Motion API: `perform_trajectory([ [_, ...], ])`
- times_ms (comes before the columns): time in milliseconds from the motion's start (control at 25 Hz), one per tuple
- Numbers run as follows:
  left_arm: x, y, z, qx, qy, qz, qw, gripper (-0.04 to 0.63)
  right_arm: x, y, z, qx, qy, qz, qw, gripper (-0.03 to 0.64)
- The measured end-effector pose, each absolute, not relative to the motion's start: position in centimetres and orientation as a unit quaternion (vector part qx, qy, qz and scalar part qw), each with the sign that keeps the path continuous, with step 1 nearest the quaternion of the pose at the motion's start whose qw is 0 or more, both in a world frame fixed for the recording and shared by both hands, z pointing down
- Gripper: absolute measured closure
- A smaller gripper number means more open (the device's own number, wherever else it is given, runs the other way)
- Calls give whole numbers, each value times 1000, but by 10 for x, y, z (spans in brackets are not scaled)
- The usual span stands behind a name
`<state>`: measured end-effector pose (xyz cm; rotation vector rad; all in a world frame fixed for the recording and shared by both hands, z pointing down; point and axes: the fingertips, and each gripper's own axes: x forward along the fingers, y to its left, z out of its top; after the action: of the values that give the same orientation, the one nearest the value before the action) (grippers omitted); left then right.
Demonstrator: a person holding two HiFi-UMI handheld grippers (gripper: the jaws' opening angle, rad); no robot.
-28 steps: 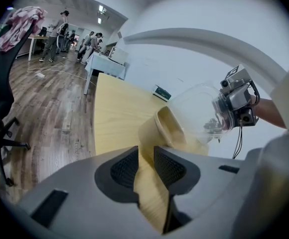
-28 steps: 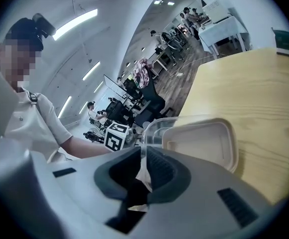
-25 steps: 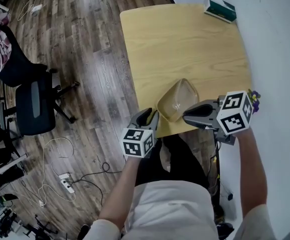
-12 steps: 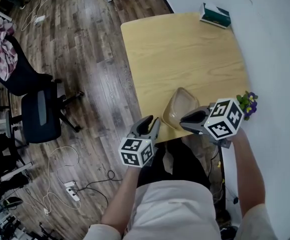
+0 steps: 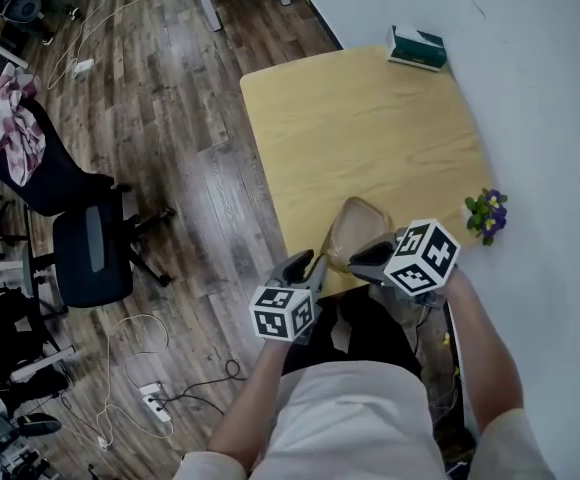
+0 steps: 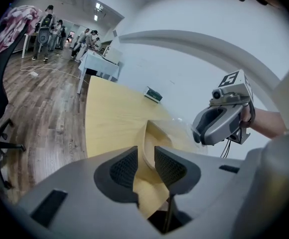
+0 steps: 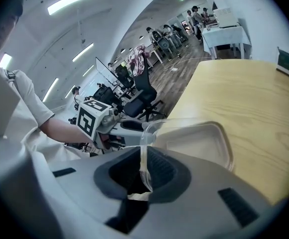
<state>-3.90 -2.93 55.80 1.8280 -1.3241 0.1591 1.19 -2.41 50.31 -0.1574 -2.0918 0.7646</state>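
Note:
A clear plastic container [image 5: 355, 230] hangs tilted on edge over the near edge of the wooden table [image 5: 370, 128], between my two grippers. My right gripper [image 5: 355, 251] is shut on its thin rim, which runs straight between the jaws in the right gripper view, where the container [image 7: 199, 141] stretches ahead of the gripper [image 7: 143, 166]. My left gripper [image 5: 310, 261] meets the opposite edge. In the left gripper view the container [image 6: 152, 141] is seen edge-on and runs down into the narrow gap of the gripper [image 6: 145, 156].
A green tissue box [image 5: 417, 46] lies at the table's far corner and a small pot of purple flowers [image 5: 487, 211] by the wall. An office chair [image 5: 85, 253], another chair with a pink cloth [image 5: 10, 128] and cables [image 5: 130, 368] stand on the wooden floor to the left.
Both grippers have carried the container back toward the person, to the table's near edge, and it has turned more onto its edge. The grips look unchanged.

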Motion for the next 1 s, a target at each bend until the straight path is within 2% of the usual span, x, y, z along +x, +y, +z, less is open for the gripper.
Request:
perform_trajectory([
  [400,-33,-25,582,728,-510,95,449,506,7,-15,506,-51,-848,286,444,569],
  [1000,-51,-34,591,705,-529,104,461,557,8,-31,489,-6,-869,230,437,572],
])
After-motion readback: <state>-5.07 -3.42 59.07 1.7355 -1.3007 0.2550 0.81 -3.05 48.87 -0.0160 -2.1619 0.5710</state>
